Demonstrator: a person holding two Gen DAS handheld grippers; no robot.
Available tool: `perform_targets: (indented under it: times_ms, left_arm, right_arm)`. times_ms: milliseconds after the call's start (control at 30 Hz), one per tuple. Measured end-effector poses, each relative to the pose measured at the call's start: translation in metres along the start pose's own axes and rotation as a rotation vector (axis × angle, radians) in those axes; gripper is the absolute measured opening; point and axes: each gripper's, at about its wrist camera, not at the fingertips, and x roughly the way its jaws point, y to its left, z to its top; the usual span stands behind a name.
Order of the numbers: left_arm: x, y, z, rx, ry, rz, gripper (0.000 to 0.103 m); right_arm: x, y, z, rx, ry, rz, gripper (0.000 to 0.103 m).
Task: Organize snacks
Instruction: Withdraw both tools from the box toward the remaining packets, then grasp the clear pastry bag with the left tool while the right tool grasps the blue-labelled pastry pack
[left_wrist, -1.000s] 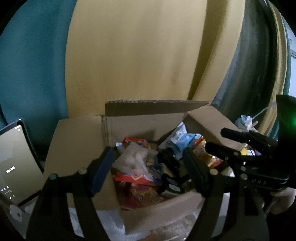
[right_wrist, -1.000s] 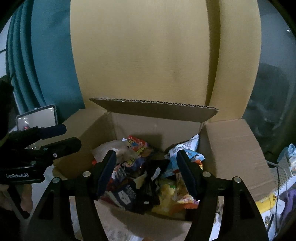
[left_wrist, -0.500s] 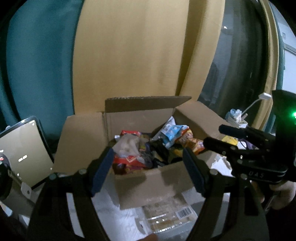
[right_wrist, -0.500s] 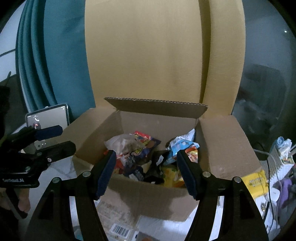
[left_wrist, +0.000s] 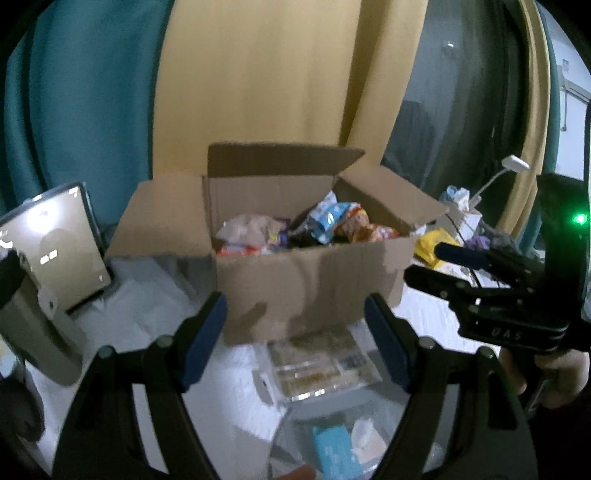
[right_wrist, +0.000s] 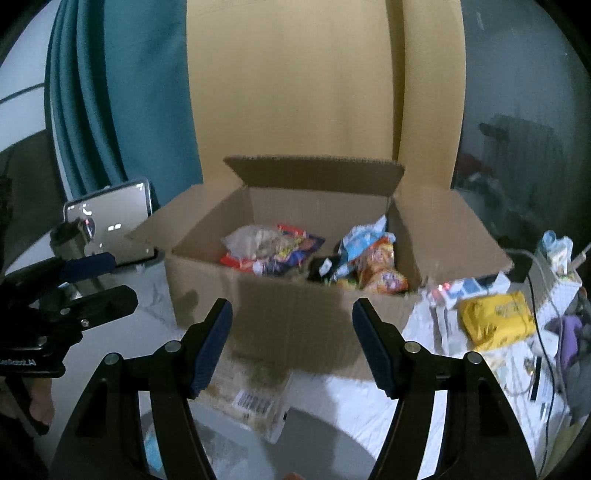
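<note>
Both of my tools hang empty with fingers spread wide: left hand-held gripper (left_wrist: 295, 339) and right hand-held gripper (right_wrist: 291, 343), each short of the cardboard box (right_wrist: 291, 310). Snack packets (right_wrist: 314, 254) fill that open box on the white counter (right_wrist: 332, 395); a clear packet (left_wrist: 321, 365) lies just before it.

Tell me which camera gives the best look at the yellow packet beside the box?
The right wrist view. There the yellow packet lies in full sight, right of the cardboard box. In the left wrist view the other tongs partly hide that packet.
</note>
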Motion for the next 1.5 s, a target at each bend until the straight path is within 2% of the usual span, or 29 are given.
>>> perform_targets:
  times_ms: [467,633,800,967,1100,1200,1500]
  left_arm:
    - [-0.004,0.005,-0.072,-0.04,0.11,-0.014,0.078]
    - [-0.008,0.014,-0.093,-0.092,0.134,-0.031,0.078]
    - [-0.024,0.012,-0.106,-0.082,0.116,-0.053,0.078]
    - [-0.03,0.006,-0.123,-0.039,0.146,-0.082,0.078]
    - [-0.027,0.001,-0.134,0.005,0.183,-0.09,0.078]
    - [-0.022,0.002,-0.138,-0.002,0.204,-0.077,0.078]
    - [-0.01,0.016,-0.142,-0.055,0.233,-0.06,0.078]
  right_arm:
    - [0.008,0.015,-0.062,0.024,0.112,0.039,0.071]
    - [0.007,0.021,-0.08,0.024,0.144,0.047,0.071]
    - [0.0,0.032,-0.092,-0.012,0.165,0.063,0.071]
    - [-0.002,0.04,-0.101,-0.049,0.19,0.074,0.071]
    - [-0.001,0.05,-0.11,-0.086,0.225,0.098,0.079]
    - [-0.001,0.058,-0.114,-0.116,0.245,0.115,0.083]
    - [0.004,0.075,-0.118,-0.222,0.281,0.153,0.085]
